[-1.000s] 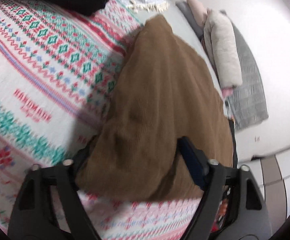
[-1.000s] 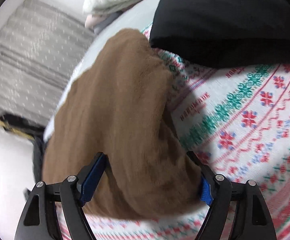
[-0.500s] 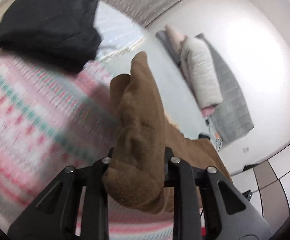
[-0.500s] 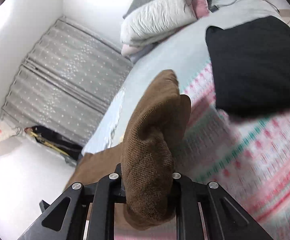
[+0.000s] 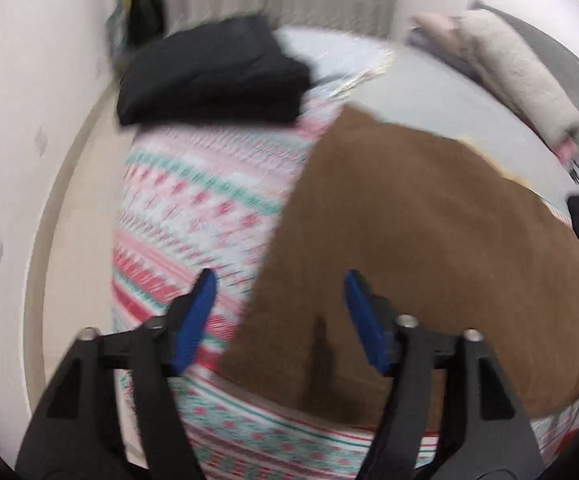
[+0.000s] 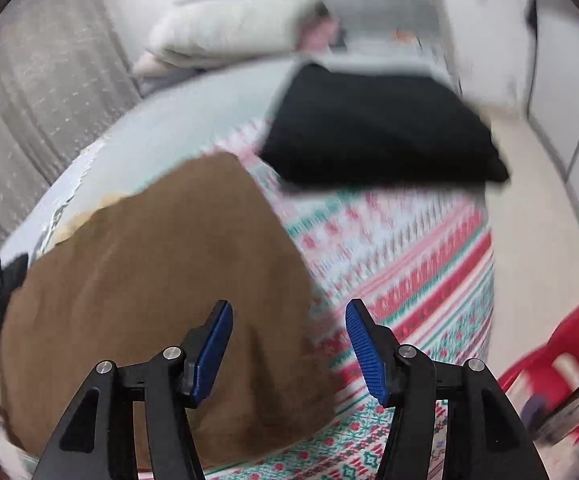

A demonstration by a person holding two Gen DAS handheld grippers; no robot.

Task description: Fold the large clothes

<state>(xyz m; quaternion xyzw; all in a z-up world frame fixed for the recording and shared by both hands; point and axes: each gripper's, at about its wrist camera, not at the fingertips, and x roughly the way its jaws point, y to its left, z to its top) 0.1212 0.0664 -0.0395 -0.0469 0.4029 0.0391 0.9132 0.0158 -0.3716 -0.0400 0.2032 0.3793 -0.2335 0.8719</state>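
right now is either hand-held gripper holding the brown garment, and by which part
Nothing is held. The left hand-held gripper and right hand-held gripper both have just been opening, with no cloth pinched; the brown garment lies loose on the patterned blanket.

- A home bedroom is indicated.
- A bed [image 5: 429, 80] is seen, covered by a patterned blanket [image 5: 193, 216].
- Rolled bedding [image 6: 229, 32] is stacked at its far end.
- A grey curtain [image 6: 29, 80] hangs alongside.
- Folded clothes [image 6: 377, 128] lie on top.
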